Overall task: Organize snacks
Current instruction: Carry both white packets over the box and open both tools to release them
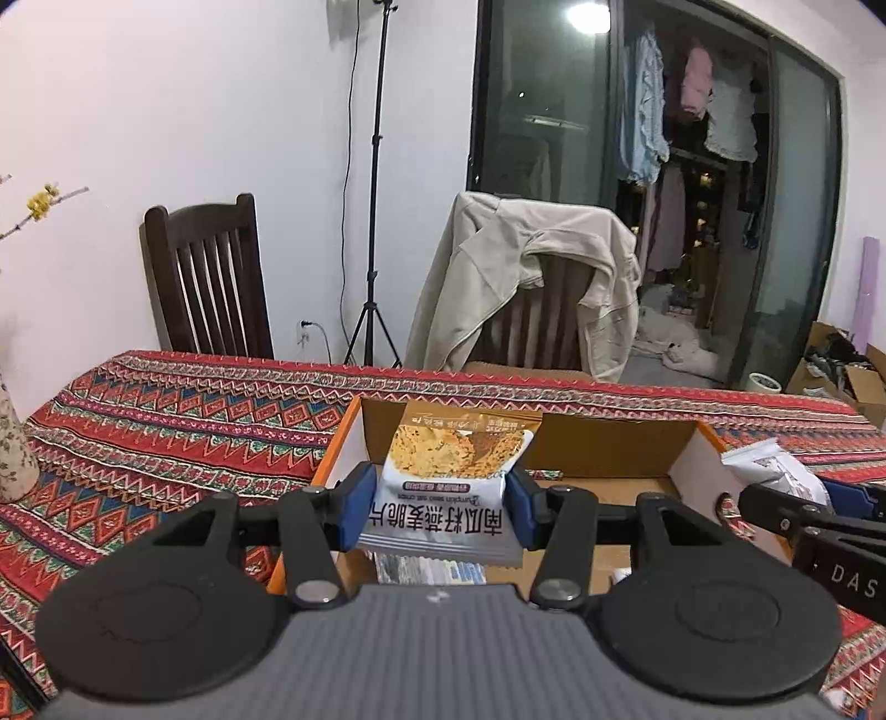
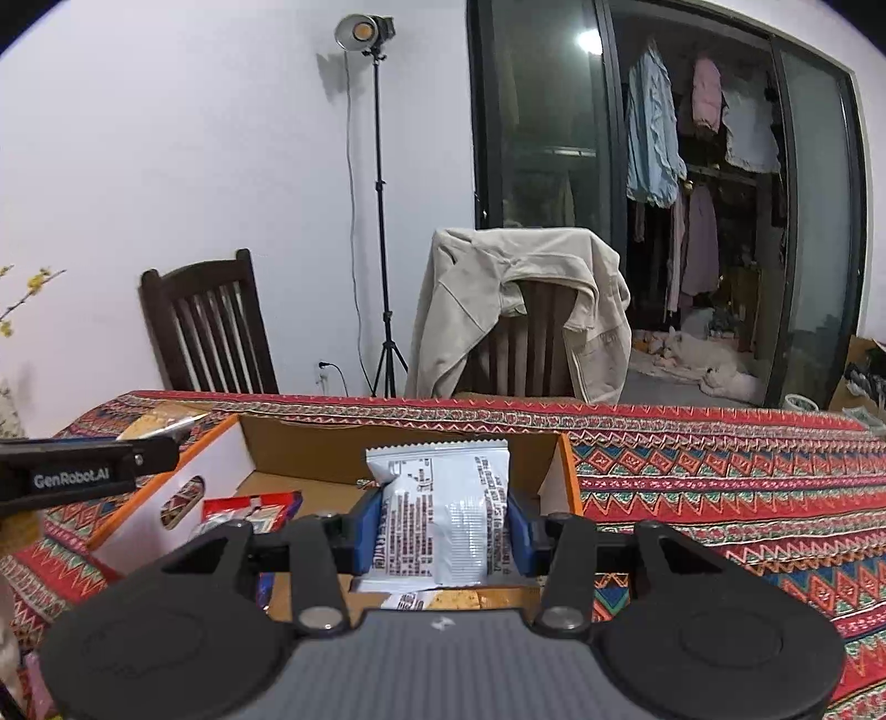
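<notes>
A white wall (image 2: 194,166) fills the room from 9 to 12 o'clock. A lamp (image 2: 362,30) on a black tripod (image 2: 381,249) stands against it at 12 o'clock. A dark wooden chair (image 2: 207,327) is at 10 o'clock. A second chair (image 2: 526,343) at 12 o'clock carries a beige jacket (image 2: 482,288). A sliding glass door (image 2: 537,138) is at 1 o'clock; clothes (image 2: 653,127) hang behind it. A red patterned cloth (image 2: 747,476) covers the table.
</notes>
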The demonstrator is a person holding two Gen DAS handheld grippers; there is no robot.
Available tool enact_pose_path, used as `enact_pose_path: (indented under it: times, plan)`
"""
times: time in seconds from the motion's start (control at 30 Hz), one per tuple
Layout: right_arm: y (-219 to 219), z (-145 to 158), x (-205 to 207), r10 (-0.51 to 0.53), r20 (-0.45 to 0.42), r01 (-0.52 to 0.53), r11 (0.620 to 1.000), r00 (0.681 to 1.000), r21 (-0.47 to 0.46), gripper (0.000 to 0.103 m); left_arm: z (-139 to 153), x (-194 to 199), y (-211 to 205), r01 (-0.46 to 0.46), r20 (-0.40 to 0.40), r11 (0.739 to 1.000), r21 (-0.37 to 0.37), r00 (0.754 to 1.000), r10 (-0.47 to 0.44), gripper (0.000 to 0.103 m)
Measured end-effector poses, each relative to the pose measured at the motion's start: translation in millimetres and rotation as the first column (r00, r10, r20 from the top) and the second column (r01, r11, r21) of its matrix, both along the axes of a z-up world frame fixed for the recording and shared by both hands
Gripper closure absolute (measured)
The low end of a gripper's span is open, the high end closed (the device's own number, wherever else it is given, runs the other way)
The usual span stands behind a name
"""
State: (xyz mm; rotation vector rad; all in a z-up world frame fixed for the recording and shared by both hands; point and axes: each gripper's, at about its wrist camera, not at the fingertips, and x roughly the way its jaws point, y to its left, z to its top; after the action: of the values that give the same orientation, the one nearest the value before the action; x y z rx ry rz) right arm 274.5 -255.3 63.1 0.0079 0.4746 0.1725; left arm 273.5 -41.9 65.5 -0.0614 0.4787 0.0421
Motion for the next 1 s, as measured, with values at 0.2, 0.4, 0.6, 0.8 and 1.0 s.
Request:
enact_pose_path:
  times: [0.2,0.4,0.6,0.8,1.0]
  plan:
    - [1,-19,17,-0.036,-0.026,0.036,0.999,0.999,-0.034,0.058,-23,22,5,-0.061,-0.013,0.998,0.021,0.998,0.061,0.053]
    - [0,-29,24,-0.040,-0.060,0.037,0.998,0.997,-0.042,0.058,-35,29,10,-0.060,-0.034,0.998,0.020,0.998,0.061,0.053]
    - [1,-36,29,-0.037,-0.082,0.033,0.998,0.996,-0.055,0.057,-38,31,12,-0.034,-0.038,0.999,-0.001,0.999,0.034,0.050]
    - [-1,-34,24,-0.027,-0.064,0.025,0.999,0.998,-0.037,0.010,-36,23,14,-0.038,0.009,0.999,-0.028,0.999,0.038,0.000]
    - [-3,-34,25,-0.029,-0.071,0.027,0.999,0.997,-0.024,0.000,-34,22,13,-0.036,0.002,0.999,-0.034,0.999,0.036,0.000]
